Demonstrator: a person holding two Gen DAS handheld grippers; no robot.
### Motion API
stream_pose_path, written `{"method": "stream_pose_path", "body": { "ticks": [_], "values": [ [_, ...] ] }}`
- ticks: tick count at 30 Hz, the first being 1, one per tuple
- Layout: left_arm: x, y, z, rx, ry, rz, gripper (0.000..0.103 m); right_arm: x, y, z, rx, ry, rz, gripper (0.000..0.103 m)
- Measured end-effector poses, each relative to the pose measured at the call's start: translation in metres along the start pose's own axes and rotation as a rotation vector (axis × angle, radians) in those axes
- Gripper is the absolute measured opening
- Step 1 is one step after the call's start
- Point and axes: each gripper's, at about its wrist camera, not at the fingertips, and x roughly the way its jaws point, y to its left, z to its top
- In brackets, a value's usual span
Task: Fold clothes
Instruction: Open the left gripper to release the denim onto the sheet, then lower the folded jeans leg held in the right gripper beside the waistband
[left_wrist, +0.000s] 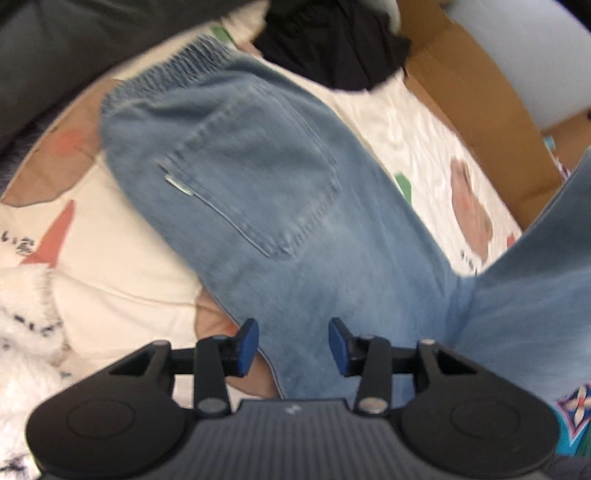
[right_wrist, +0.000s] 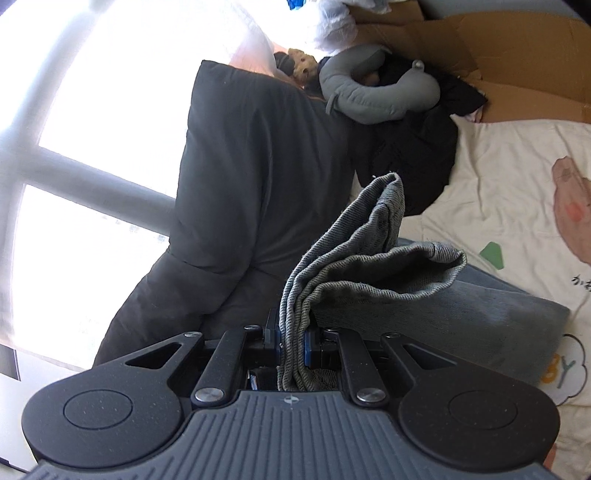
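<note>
A pair of light blue jeans (left_wrist: 280, 192) lies on a cream printed bedspread (left_wrist: 122, 266), elastic waistband at the upper left, back pocket up. One leg rises off to the right of the left wrist view. My left gripper (left_wrist: 293, 347) is open and empty, hovering just above the jeans' lower thigh. My right gripper (right_wrist: 293, 341) is shut on the bunched hem end of the jeans (right_wrist: 354, 266), lifted above the bed; the fabric drapes right and down.
A black garment (left_wrist: 332, 48) lies beyond the waistband, beside a cardboard box (left_wrist: 476, 110). A dark grey duvet (right_wrist: 251, 192), a grey neck pillow (right_wrist: 369, 92) and a bright window (right_wrist: 92, 147) show in the right wrist view. A white fluffy item (left_wrist: 22, 332) is at left.
</note>
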Motion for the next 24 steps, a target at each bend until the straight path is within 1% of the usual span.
{"method": "stream_pose_path", "body": {
  "ticks": [3, 6, 12, 15, 18, 21, 24],
  "values": [
    [-0.012, 0.012, 0.004, -0.044, -0.035, -0.014, 0.047, 0.027, -0.002, 0.008, 0.008, 0.022, 0.003, 0.010],
    [-0.017, 0.019, 0.008, -0.094, -0.074, -0.035, 0.047, 0.055, -0.006, 0.015, 0.013, 0.058, 0.013, 0.010],
    [-0.025, 0.033, 0.017, -0.145, -0.152, -0.064, 0.048, 0.108, -0.018, 0.022, 0.015, 0.125, 0.034, 0.010],
    [-0.023, 0.038, 0.021, -0.165, -0.179, -0.074, 0.048, 0.135, -0.022, 0.025, 0.014, 0.156, 0.050, 0.010],
    [-0.020, 0.040, 0.021, -0.162, -0.202, -0.097, 0.048, 0.162, -0.027, 0.028, 0.013, 0.188, 0.067, 0.010],
    [-0.017, 0.039, 0.018, -0.157, -0.222, -0.092, 0.048, 0.189, -0.031, 0.031, 0.013, 0.219, 0.083, 0.010],
    [-0.014, 0.043, 0.014, -0.178, -0.236, -0.085, 0.048, 0.215, -0.040, 0.029, 0.020, 0.234, 0.068, 0.010]
  ]
}}
